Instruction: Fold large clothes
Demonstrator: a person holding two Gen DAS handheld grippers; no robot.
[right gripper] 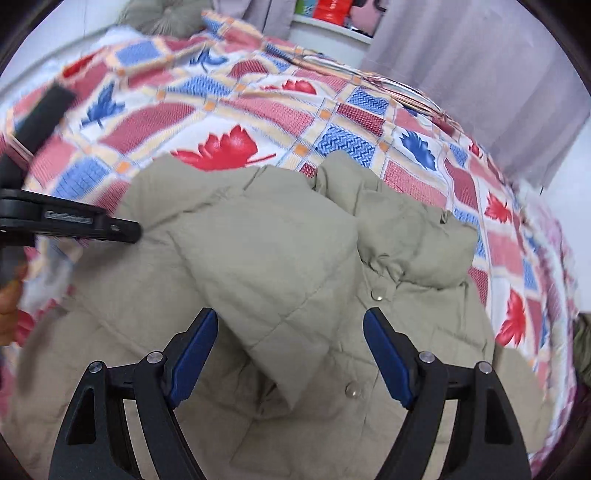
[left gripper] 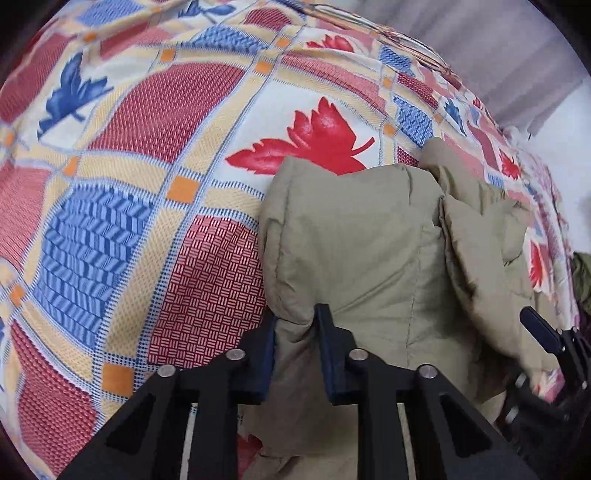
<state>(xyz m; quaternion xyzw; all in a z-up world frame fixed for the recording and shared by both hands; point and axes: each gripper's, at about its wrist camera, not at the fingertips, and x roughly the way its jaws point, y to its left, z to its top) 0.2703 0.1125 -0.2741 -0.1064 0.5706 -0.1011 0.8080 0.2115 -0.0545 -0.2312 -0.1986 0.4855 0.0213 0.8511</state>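
A khaki padded jacket (right gripper: 266, 258) with snap buttons lies bunched on a patchwork bedspread (right gripper: 229, 110). My left gripper (left gripper: 297, 321) is shut on a fold of the jacket (left gripper: 354, 243) and holds it up over the bed. My right gripper (right gripper: 290, 325) is open and empty, its blue pads either side of a jacket fold just above the cloth. The left gripper also shows at the left of the right wrist view (right gripper: 122, 230), touching the jacket's edge. A finger of the right gripper shows at the right of the left wrist view (left gripper: 539, 328).
The bedspread (left gripper: 147, 184) has red and blue leaf prints and covers the whole bed. A grey curtain (right gripper: 480, 66) hangs behind the bed. A white shelf (right gripper: 332, 33) with coloured items stands at the back. A grey cushion (right gripper: 162, 14) lies at the bed's far end.
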